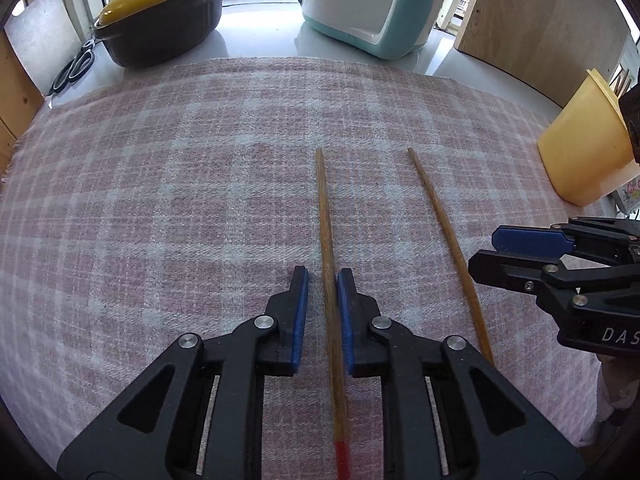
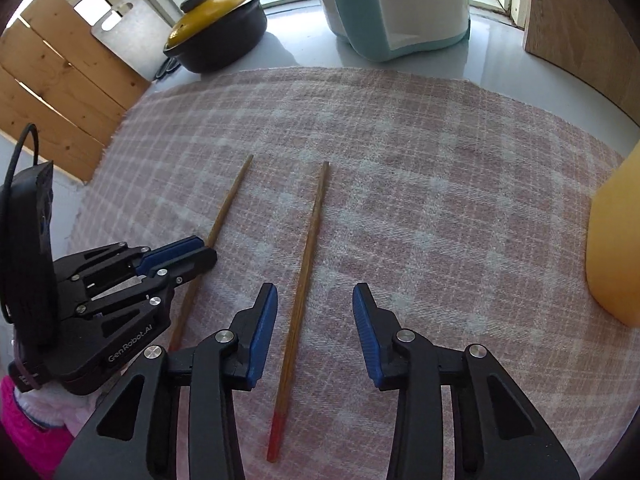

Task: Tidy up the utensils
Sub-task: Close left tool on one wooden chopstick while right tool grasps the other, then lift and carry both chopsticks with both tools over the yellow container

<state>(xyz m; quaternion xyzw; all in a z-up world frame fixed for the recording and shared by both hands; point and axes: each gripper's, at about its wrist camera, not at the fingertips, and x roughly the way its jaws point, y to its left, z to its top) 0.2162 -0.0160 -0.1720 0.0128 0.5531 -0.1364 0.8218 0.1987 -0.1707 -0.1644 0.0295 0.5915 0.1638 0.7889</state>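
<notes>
Straddling 1 chopstick each, left tool nearly clenched, touching it; right tool wider, released.

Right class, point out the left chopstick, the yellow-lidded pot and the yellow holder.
left chopstick (image 1: 329,256), left wrist view, mid shaft.
yellow-lidded pot (image 1: 168,32), left wrist view, dark body.
yellow holder (image 1: 580,152), left wrist view, side wall.
</notes>
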